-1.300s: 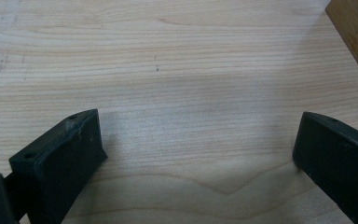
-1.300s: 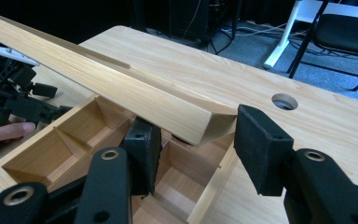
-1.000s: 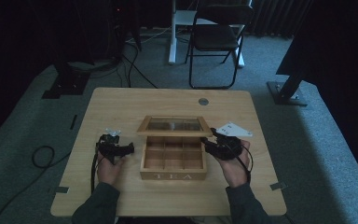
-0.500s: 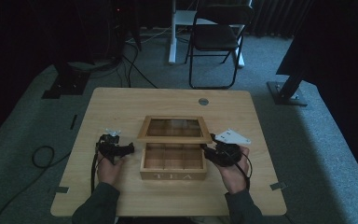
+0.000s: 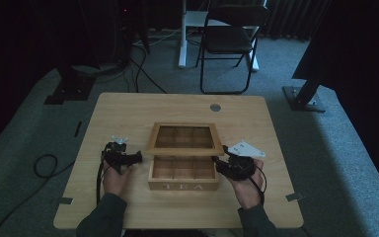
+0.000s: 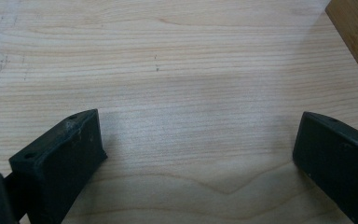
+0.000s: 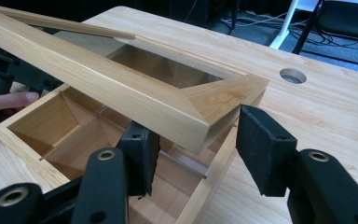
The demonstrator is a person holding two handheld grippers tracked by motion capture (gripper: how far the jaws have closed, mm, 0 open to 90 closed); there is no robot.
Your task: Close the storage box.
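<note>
Half done, we reckoned: right gripper [image 7: 193, 154] jaws, just widening, straddled the light wooden glass-paned lid [image 7: 121, 84] of the compartmented tea box [image 5: 183, 174] without clamping it; left gripper [image 6: 198, 154] gaped over bare table [image 6: 177, 70].

The tea box [image 5: 183, 173] sits mid-counter [image 5: 128, 113] toward the near edge, its lid [image 5: 184, 139] raised partway over the back. The left claw [image 5: 137, 157] lies just left of the box; the right claw [image 5: 216, 163] is at the lid's right front corner. A chair [image 5: 229, 39] stands behind the counter.
</note>
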